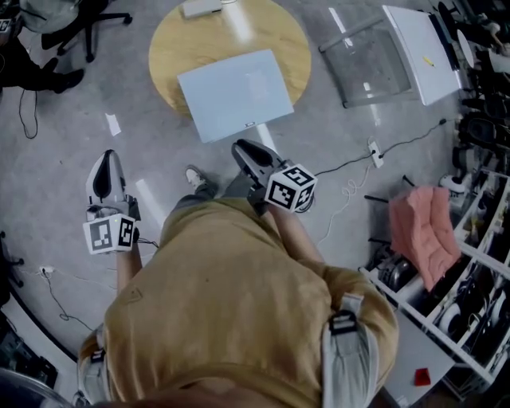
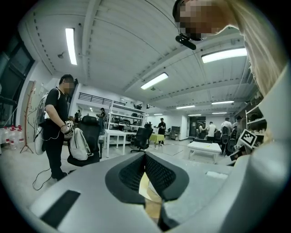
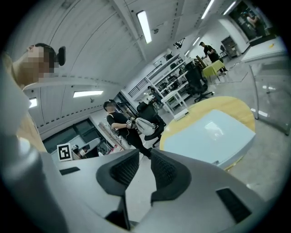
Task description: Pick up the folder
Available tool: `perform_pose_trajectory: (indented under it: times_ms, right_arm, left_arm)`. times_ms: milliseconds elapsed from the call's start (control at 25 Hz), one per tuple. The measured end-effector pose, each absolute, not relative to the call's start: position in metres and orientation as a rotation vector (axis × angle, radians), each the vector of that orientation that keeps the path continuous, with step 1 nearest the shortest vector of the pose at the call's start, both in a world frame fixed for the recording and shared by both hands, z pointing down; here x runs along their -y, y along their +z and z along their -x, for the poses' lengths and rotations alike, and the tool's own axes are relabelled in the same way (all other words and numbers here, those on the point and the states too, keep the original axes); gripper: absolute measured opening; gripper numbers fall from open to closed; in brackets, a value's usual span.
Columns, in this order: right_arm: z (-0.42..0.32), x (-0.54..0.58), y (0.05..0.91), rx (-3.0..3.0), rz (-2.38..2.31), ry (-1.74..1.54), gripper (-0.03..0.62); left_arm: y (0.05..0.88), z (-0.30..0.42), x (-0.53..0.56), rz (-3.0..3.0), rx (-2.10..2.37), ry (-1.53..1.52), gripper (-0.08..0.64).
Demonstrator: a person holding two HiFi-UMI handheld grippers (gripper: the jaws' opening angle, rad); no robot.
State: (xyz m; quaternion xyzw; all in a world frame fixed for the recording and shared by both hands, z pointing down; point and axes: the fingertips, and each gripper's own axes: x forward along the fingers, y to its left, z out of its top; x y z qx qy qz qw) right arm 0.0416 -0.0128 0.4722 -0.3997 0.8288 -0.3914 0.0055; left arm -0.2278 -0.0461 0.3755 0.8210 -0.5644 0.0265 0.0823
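A pale blue folder lies flat on a round wooden table, its near edge overhanging the rim. In the right gripper view the folder sits ahead and to the right on the table. My right gripper hovers just short of the folder's near edge; its jaws stand a narrow gap apart with nothing between them. Away from the table, over the floor at the left, my left gripper has its pads touching at the tips and holds nothing.
A small white box rests at the table's far edge. A clear panel and a white board lie on the floor to the right. Shelves with a pink cloth line the right side. A cable crosses the floor. A person stands by a chair.
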Motion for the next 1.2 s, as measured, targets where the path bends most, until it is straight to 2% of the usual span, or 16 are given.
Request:
perform_pose_trajectory:
  times_ms: [40, 200, 320, 400, 520, 800, 960, 1200]
  right_arm:
    - [-0.043, 0.013, 0.476, -2.579, 1.239, -1.257, 0.077]
    - [-0.046, 0.021, 0.504, -2.479, 1.160, -1.406, 0.141]
    - [-0.046, 0.026, 0.528, -2.325, 1.066, -1.551, 0.254]
    - [-0.051, 0.029, 0.547, -2.183, 1.036, -1.671, 0.287]
    - [-0.054, 0.031, 0.580, -1.995, 0.984, -1.805, 0.305]
    - [-0.042, 0.022, 0.617, -1.759, 0.780, -1.849, 0.333]
    - [-0.027, 0.034, 0.649, -1.655, 0.778, -1.893, 0.365]
    - [-0.026, 0.052, 0.664, -1.538, 0.782, -1.885, 0.373]
  left_arm:
    - [0.376, 0.227, 0.048, -2.449, 1.686, 0.080, 0.003]
    - [0.382, 0.224, 0.049, -2.437, 1.703, 0.121, 0.002]
    - [0.381, 0.226, 0.048, -2.404, 1.723, 0.133, 0.003]
    - [0.378, 0.220, 0.048, -2.406, 1.714, 0.150, 0.003]
    - [0.375, 0.212, 0.057, -2.436, 1.696, 0.210, 0.003]
    - [0.373, 0.208, 0.038, -2.404, 1.705, 0.304, 0.003]
    - [0.381, 0.215, 0.037, -2.380, 1.706, 0.362, 0.003]
    - [0.381, 0.228, 0.025, -2.330, 1.752, 0.431, 0.003]
